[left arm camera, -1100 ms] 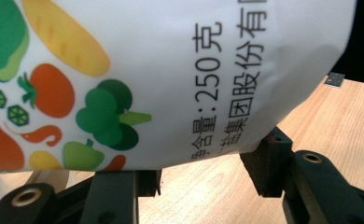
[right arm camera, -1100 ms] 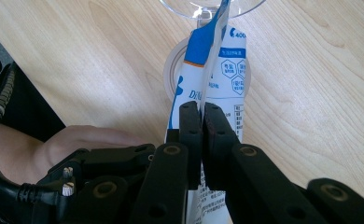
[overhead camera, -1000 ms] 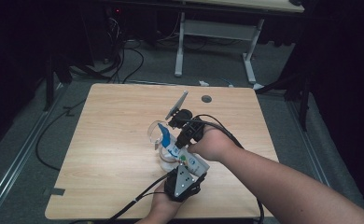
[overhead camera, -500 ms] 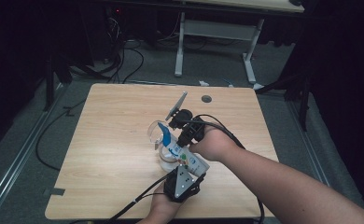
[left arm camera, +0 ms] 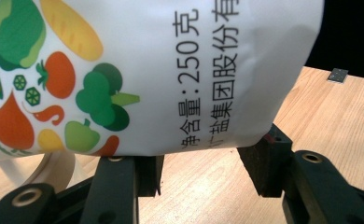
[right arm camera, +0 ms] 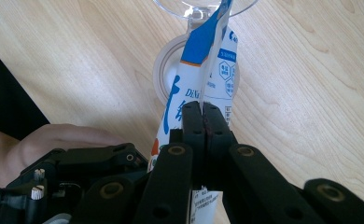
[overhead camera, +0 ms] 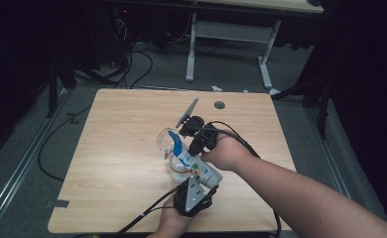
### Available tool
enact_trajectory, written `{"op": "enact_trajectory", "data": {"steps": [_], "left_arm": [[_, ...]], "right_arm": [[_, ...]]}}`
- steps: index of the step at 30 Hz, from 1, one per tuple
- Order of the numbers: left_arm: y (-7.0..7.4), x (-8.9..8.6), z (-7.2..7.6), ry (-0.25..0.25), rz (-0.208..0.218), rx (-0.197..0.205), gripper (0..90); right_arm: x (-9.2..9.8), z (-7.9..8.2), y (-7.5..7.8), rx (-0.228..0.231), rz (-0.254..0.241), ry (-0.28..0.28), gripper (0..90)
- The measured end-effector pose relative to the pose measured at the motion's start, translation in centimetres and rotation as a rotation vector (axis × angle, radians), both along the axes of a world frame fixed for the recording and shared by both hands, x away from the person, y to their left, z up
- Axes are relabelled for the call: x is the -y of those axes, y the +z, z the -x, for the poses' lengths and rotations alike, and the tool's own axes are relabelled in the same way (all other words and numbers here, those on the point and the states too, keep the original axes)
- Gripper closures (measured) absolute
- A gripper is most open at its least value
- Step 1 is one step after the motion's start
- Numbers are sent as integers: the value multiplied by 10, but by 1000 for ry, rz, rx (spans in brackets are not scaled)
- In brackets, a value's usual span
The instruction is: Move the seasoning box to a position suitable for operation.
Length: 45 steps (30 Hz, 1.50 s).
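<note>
While held at both ends, hangs slanted just over the wooden table, near its front edge: the salt bag. Gripped low down, at the fat end, by the left gripper. Seen up close from the left gripper view as a white bag with vegetable pictures and black print, sitting between the two black pads, jaws part way apart and pressed to its sides. Pinched higher up by the right gripper. Looks, from the right gripper view, like two jaws squeezed tight together with the thin blue-and-white top of the bag caught between them. Points its blue tip into a clear glass, touching the rim. Hangs right above a round white dish on the table. Compared with a second ago, hardly any change: same spot for the bag, same spot for the glass, same spots for both hands. Same tight pinch on the bag top as before.
</note>
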State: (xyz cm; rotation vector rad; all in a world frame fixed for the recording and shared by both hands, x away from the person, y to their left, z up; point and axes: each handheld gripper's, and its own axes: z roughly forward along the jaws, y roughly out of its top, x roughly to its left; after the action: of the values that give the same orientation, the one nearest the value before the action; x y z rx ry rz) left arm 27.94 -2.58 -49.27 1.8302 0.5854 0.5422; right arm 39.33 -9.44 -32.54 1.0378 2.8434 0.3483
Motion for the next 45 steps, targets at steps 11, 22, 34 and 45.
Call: {"op": "enact_trajectory", "data": {"steps": [11,22,34,45], "left_arm": [[1,0,-1,-3,4,3,536],[0,1,0,-6,-1,11,536],[2,2,-1,-6,8,12,536],[4,2,-1,-5,14,11,535]], "right_arm": [[-1,0,0,0,-12,10,898],[2,2,1,4,-14,15,899],[3,3,4,9,-22,10,899],[1,3,5,10,-23,16,899]]}}
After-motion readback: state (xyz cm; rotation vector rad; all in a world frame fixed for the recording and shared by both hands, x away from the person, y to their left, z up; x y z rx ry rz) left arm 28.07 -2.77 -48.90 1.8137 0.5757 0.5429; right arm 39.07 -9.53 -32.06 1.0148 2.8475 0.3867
